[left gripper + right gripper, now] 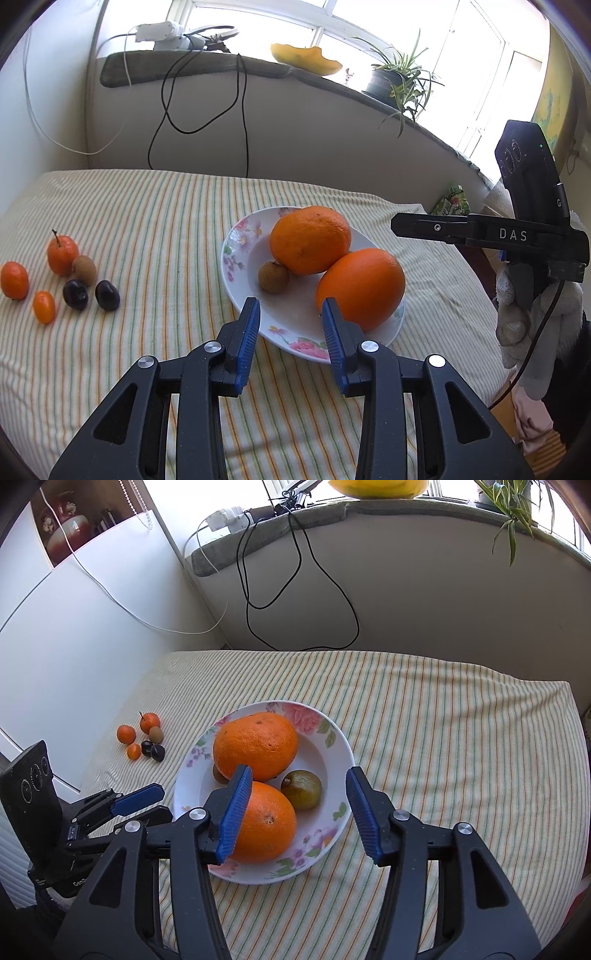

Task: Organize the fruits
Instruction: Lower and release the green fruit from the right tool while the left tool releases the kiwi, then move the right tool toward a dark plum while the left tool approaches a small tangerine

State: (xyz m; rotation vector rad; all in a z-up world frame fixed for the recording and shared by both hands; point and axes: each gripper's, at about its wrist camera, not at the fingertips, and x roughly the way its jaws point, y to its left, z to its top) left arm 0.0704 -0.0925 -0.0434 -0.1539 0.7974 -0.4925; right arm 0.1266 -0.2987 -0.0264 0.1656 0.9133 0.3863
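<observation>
While both jaws gape, right gripper [299, 805] over plate [338, 753] (maybe a kiwi [301, 789] inside)

"DAS" in white on right gripper [397, 225] black body; partial "Gen" on left gripper [138, 799] base.

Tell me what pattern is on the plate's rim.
Pink and purple flowers with green leaves on the white plate, clearest in the right wrist view.

cloth: striped yellow-green fabric cloth [443, 738] covering the table
sill: grey padded window ledge [192, 66]
cables: black looped cable [306, 572] and thin white cable [122, 605] hanging down the wall
plant: green potted spider plant [399, 81] on the ledge
adapter: white power strip [155, 31]
</observation>
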